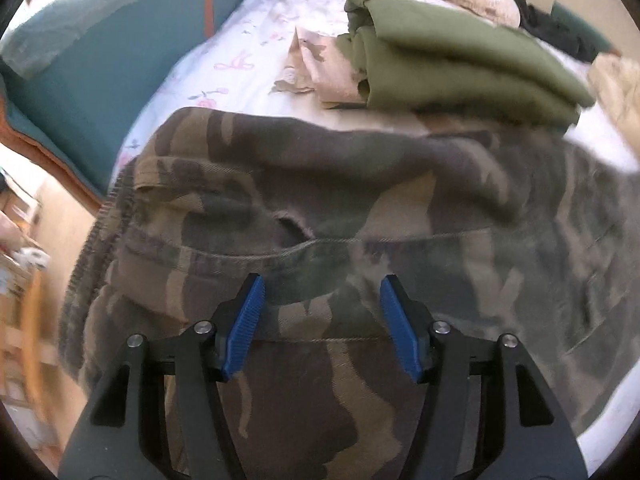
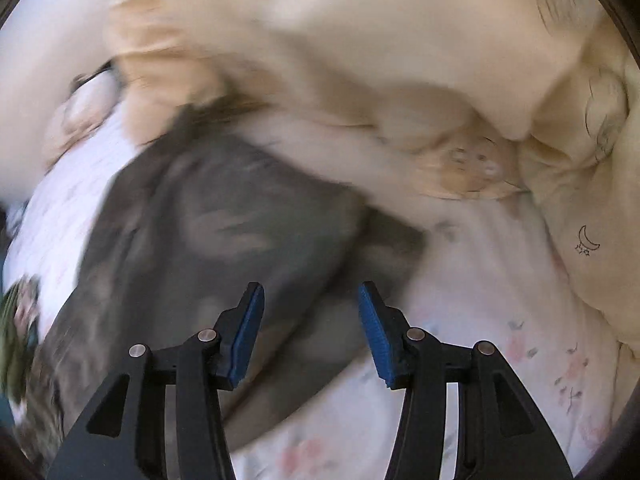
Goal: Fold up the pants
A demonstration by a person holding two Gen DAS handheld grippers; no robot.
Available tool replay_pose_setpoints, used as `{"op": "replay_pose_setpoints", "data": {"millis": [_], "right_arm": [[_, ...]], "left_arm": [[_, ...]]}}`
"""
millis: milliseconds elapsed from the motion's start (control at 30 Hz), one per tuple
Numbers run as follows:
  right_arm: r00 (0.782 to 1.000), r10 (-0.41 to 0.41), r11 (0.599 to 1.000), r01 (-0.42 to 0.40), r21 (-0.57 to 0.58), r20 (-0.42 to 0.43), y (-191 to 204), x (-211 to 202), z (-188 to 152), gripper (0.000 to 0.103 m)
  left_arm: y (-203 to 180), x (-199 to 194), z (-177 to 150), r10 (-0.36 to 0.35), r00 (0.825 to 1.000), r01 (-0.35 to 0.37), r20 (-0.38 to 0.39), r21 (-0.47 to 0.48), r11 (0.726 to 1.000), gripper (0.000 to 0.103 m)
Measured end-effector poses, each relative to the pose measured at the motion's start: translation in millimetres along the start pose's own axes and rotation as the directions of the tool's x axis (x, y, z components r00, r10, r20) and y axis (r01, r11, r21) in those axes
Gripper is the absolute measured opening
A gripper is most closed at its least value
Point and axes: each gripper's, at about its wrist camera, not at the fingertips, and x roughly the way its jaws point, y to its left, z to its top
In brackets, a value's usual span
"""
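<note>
No readable text (only prints).

1. The left wrist view looks steeply down, close over the crumpled camouflage-print cotton pants (image 1: 320,208), facing up the white floral-print bedsheet (image 1: 240,60).
2. The right wrist view, blurred, tilts down close over the same sheet.
3. Both views share pants and sheet.
</note>
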Motion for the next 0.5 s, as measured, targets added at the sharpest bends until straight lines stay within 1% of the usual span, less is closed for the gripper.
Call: {"op": "replay_pose_setpoints", "data": {"millis": [33,67,100,133,167,200,267,300,333,367,400,433,467,500], "right_arm": [[1.000,0.028,1.000,-0.028,0.008,-0.004,0,5,1,0.048],[0.999,0.054,0.999,-0.054,-0.003,-0.011,3,11,6,0.046],[0.998,0.057,0.998,-0.057,-0.018,-0.014,6,14,9,0.027],[1.000,-0.015,0.997,0.014,-0.076,-0.017,16,18,12,0.004],[0.999,-0.050,0.994,0.048,-0.097,-0.018,23,20,13,0.000],[1.000,-0.026,0.997,0.024,-0.080,-0.018,23,16,14,0.000],[0.999,-0.027,0.996,0.030,-0.080,0.038,28,-3,10,0.000],[0.996,-0.021,0.997,0.027,-0.066,0.085,22,-21,9,0.000],[0.993,-0.041,0.998,0.046,-0.047,0.107,13,-32,10,0.000],[0.992,-0.054,0.998,0.057,-0.024,0.110,4,-38,10,0.000],[0.993,-0.057,0.998,0.057,0.008,0.101,-2,-39,9,0.000],[0.996,-0.060,0.997,0.057,0.042,0.071,-13,-34,8,0.000],[0.997,-0.059,0.998,0.057,0.041,0.043,-19,-27,6,0.000],[0.998,-0.053,0.999,0.053,0.006,0.016,-19,-16,3,0.000]], "left_arm": [[-3,4,-3,0.016,1.000,-0.016,-0.009,0.018,1.000,0.057],[-6,9,-5,0.036,0.999,-0.035,-0.033,0.037,0.999,0.057],[-7,16,-4,0.041,0.998,-0.039,-0.049,0.039,0.998,0.057],[-6,20,-5,0.041,0.997,-0.039,-0.062,0.033,0.999,0.058],[-4,21,-5,0.039,0.997,-0.038,-0.061,0.017,0.999,0.059],[-3,20,-5,0.037,0.998,-0.037,-0.058,0.004,0.999,0.059],[-2,22,-4,0.041,0.997,-0.042,-0.060,-0.014,0.999,0.059],[-2,23,-3,0.044,0.997,-0.045,-0.061,-0.012,0.999,0.059],[-2,23,-3,0.043,0.997,-0.043,-0.060,-0.012,0.999,0.059],[-1,24,-3,0.039,0.997,-0.040,-0.060,-0.014,0.999,0.059],[0,26,-2,0.033,0.998,-0.034,-0.060,-0.016,0.999,0.059],[1,26,-2,0.031,0.998,-0.032,-0.061,-0.014,0.999,0.059],[1,27,-1,0.031,0.997,-0.032,-0.064,-0.007,0.999,0.059],[2,25,0,0.028,0.997,-0.028,-0.071,-0.005,1.000,0.059]]}}
